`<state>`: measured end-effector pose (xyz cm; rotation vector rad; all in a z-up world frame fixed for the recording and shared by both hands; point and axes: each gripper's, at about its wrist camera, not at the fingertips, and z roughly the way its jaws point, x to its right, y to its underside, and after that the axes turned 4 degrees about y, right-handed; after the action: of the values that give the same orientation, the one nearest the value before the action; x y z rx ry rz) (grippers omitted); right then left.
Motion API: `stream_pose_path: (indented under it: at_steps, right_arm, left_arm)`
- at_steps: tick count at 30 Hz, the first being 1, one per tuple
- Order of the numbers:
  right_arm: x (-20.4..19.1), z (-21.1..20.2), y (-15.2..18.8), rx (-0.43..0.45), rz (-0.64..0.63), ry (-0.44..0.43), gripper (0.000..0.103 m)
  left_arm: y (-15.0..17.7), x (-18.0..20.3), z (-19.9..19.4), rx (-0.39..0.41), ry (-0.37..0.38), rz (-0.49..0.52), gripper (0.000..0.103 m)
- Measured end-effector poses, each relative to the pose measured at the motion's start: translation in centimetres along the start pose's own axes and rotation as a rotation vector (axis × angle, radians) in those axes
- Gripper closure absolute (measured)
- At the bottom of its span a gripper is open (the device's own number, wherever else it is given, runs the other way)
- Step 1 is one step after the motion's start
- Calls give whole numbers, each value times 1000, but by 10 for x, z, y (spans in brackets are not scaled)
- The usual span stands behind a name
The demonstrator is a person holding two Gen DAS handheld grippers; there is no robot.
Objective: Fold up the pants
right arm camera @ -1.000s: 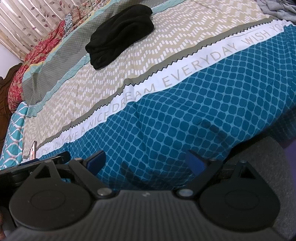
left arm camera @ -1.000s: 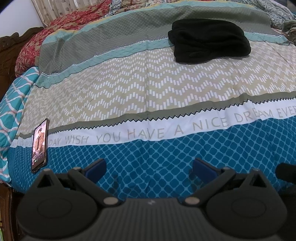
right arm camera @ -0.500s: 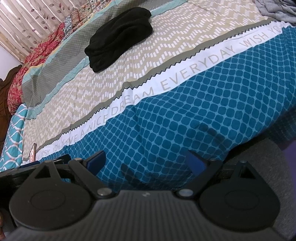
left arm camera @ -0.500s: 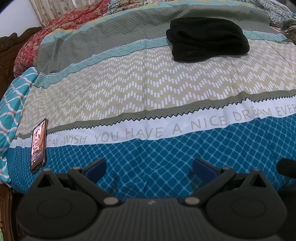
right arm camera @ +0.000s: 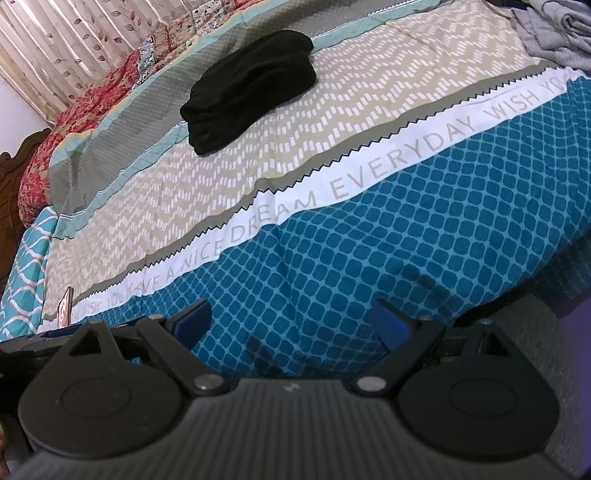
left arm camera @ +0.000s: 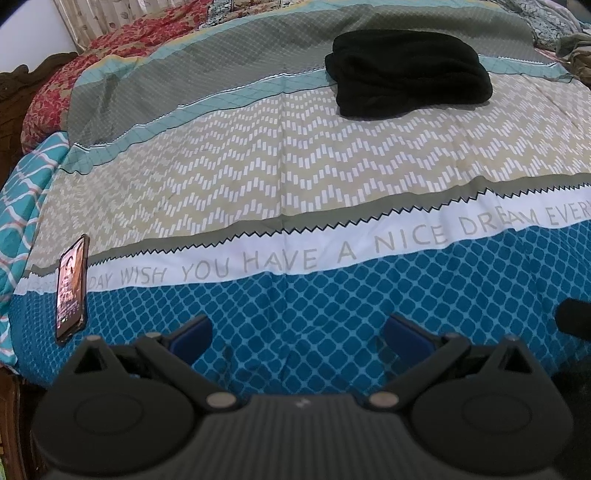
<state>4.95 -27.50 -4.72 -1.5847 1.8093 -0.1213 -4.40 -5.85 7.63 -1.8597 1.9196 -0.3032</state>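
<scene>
Black pants [left arm camera: 408, 75] lie folded in a compact bundle far back on the patterned bedspread [left arm camera: 295, 177]; in the right wrist view the same pants [right arm camera: 251, 88] sit at the upper left. My left gripper [left arm camera: 297, 330] hovers open over the blue near edge of the bed, far from the pants, with nothing between its blue-padded fingers. My right gripper [right arm camera: 290, 319] is also open and empty above the blue band near the bed's front edge.
A phone [left arm camera: 70, 286] with a lit screen lies at the bed's left near corner. Grey clothes [right arm camera: 554, 29] are heaped at the far right. A red floral quilt [left arm camera: 85, 70] and a dark wooden headboard [left arm camera: 14, 85] lie at the left.
Both grippers have drifted slightly back and down; the pants sit a little higher in both views. Both stay open.
</scene>
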Motion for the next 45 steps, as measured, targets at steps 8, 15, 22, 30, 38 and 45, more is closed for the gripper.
stream_pose_path:
  at_steps: [8,15,22,30,38,45]
  right_arm:
    - [-1,-1,0,8,-4,0,8]
    - [-1,-1,0,8,-4,0,8]
    - [-1,-1,0,9,-4,0,8]
    - [-2,-2,0,25,-5,3,8]
    - [-2,-2,0,23,-3,5,8]
    - [-2,-1,2,20,1,5,8]
  left_arm:
    - [1,1,-1,-11,29,8,0]
    - [2,2,-2,-18,42,9,0]
    - [3,5,-3,-22,55,20,0]
    - [4,3,-1,-31,60,18,0]
    - [4,3,0,-36,59,15,0]
    - [5,3,0,-41,59,14,0]
